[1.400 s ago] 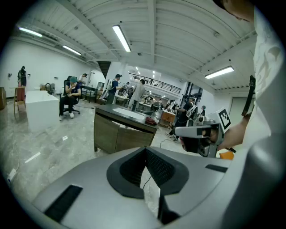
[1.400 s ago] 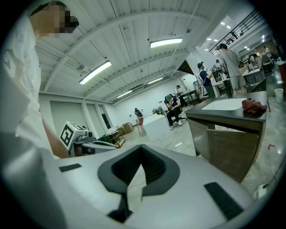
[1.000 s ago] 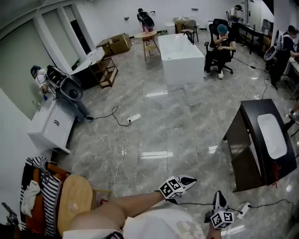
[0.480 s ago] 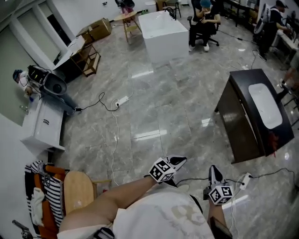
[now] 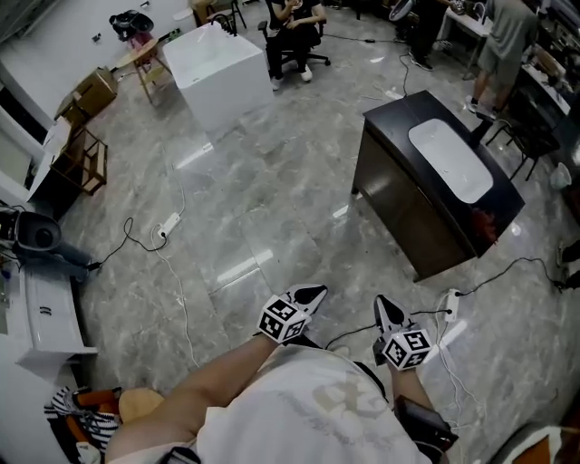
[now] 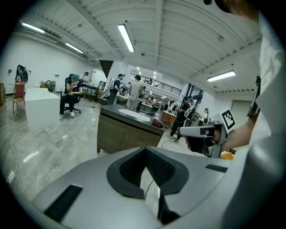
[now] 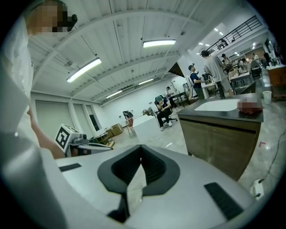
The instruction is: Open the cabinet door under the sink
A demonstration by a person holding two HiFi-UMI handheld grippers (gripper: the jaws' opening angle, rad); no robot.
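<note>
A dark cabinet [image 5: 403, 216] with a white sink [image 5: 450, 160] set in its black top stands on the marble floor, up and to the right of both grippers in the head view. Its brown doors [image 6: 126, 136] are closed. My left gripper [image 5: 313, 293] is shut on nothing and points toward the cabinet from well short of it. My right gripper [image 5: 381, 304] is beside it, also shut and empty. The left gripper view shows the shut left gripper [image 6: 145, 150] with the cabinet ahead. In the right gripper view the right gripper [image 7: 140, 159] is shut, the cabinet [image 7: 219, 141] to its right.
A red thing [image 5: 480, 220] lies on the counter's near end. A power strip [image 5: 450, 304] with cables lies on the floor by the cabinet's near corner. A white tub [image 5: 216, 59], a seated person [image 5: 292, 18] and another power strip [image 5: 169, 224] are farther off.
The head view has swung right, so the cabinet now sits nearer and closer to the middle. Both grippers have moved forward toward it, still shut.
</note>
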